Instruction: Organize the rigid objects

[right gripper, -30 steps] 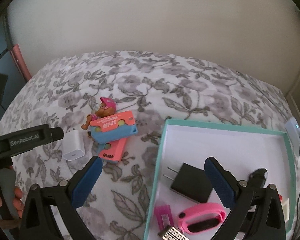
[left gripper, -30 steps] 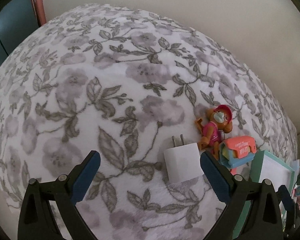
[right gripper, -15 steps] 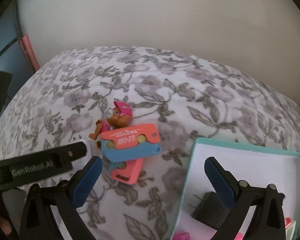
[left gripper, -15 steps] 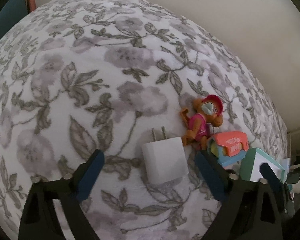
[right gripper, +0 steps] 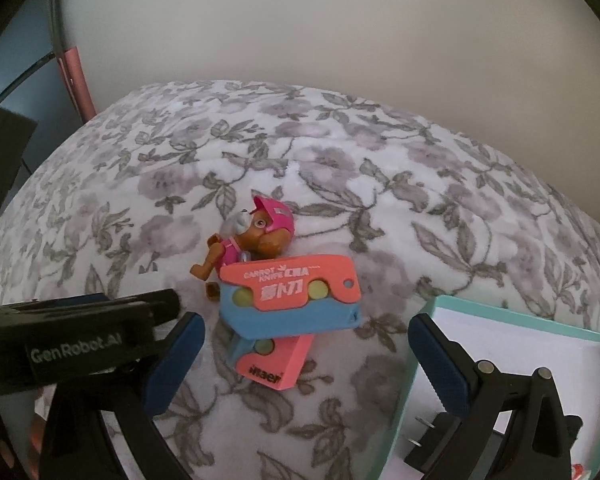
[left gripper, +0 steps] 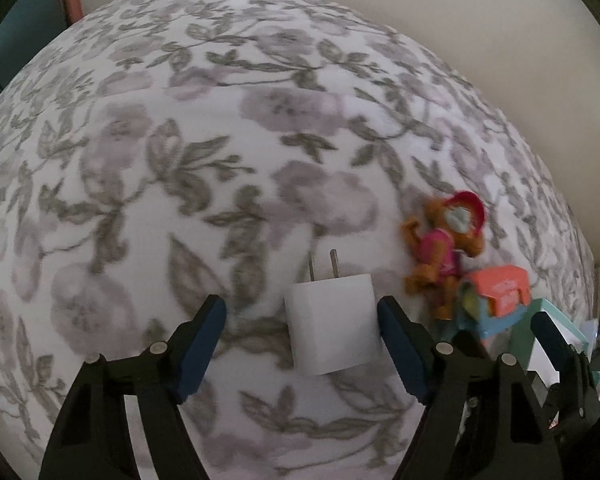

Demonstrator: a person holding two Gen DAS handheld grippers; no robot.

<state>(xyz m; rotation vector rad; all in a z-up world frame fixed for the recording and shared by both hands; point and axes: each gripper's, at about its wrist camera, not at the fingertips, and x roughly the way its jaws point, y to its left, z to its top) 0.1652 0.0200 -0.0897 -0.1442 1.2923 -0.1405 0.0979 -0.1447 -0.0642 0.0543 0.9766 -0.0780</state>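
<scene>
A: Where is the white plastic cube-shaped wall charger (left gripper: 332, 322)?

B: Flat on the white fleece blanket with grey leaves and mauve flowers (left gripper: 220, 140), its 2 metal prongs pointing away from the camera. It lies between the blue-padded fingers of the left gripper (left gripper: 300, 338), nearer the right-hand finger.

A: Is it gripped?

B: No. The jaws are closing around it, but a gap shows at the left pad, and whether the right pad touches the charger I cannot tell.

A: What crowds it?

B: Just to its right lies a small brown plastic puppy figure in a pink outfit and red cap (left gripper: 446, 248). Against the puppy's lower end sits an orange and blue plastic carrot-knife toy (right gripper: 290, 296), stacked crosswise on a second one of the same kind (right gripper: 274, 362).

A: And the right gripper (right gripper: 304, 364)?

B: Its jaws stand wide, holding nothing, over the 2 stacked toys. The left gripper's black arm crosses its view at lower left.

A: Anything further out?

B: A teal-rimmed white cardboard box (right gripper: 516, 314) at the right, with a black wall charger (right gripper: 440, 436) inside.
</scene>
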